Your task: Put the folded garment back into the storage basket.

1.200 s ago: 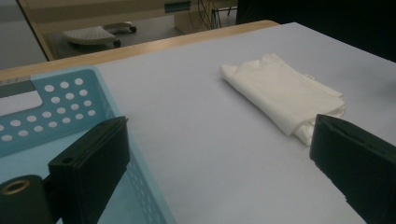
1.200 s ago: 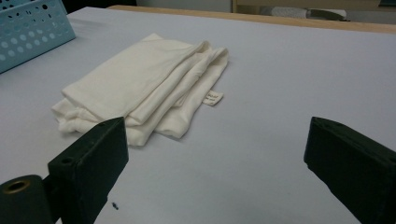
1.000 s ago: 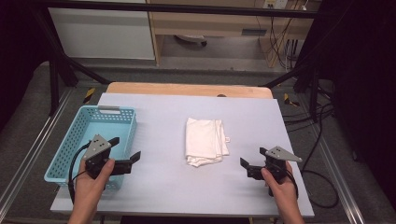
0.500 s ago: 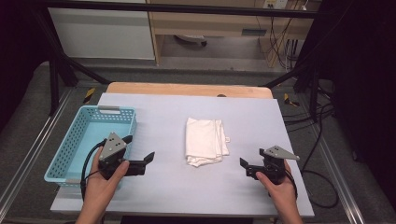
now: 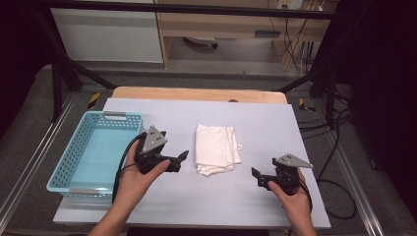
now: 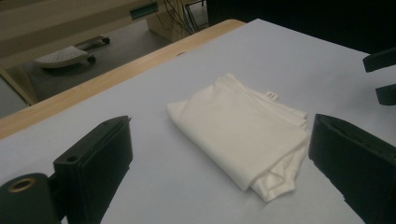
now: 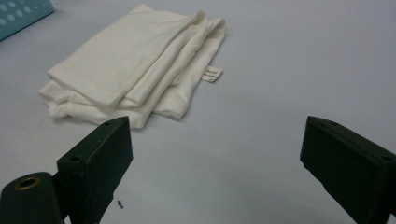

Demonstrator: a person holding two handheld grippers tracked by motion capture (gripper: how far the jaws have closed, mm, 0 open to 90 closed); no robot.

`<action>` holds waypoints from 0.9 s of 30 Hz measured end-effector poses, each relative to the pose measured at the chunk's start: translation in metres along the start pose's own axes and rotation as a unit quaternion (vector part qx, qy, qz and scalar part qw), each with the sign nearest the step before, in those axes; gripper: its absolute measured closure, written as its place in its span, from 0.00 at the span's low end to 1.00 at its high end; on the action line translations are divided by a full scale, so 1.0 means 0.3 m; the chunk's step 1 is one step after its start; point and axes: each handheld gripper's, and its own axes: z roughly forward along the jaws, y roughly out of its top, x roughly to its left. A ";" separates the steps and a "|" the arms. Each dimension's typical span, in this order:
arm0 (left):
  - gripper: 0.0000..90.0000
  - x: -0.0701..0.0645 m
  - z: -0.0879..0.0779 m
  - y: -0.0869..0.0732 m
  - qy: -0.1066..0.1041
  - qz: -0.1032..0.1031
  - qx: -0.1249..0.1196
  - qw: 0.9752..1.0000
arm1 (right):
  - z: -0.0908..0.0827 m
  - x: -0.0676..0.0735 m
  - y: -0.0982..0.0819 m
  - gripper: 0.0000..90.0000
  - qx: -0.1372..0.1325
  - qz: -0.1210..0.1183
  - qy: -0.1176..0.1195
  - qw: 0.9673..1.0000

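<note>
A folded white cloth lies in the middle of the pale lavender tabletop. My left gripper hovers just left of it, open, jaws pointing at the cloth with nothing between its fingers. My right gripper rests near the front right, a short way from the cloth. It is open and its jaws have just been closing a little, with only bare table between its fingers. The right gripper's jaws also show in the left gripper view at the far right edge.
A light-blue plastic basket stands empty at the table's left side; its corner shows in the right gripper view. A wooden strip borders the far edge. Black frame poles and floor cables surround the table.
My left gripper has travelled right, from over the basket's near corner to beside the cloth, rising slightly. The right hand has stayed where it was.
</note>
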 end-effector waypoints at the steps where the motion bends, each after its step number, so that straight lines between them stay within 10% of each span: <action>1: 0.07 0.001 0.031 0.006 0.000 0.001 0.000 1.000 | 0.006 0.007 -0.001 0.13 0.006 -0.003 0.004 1.000; 27: 0.07 -0.060 0.169 -0.127 -0.052 0.002 0.046 0.998 | 0.031 0.025 -0.006 0.13 0.037 -0.023 0.009 0.999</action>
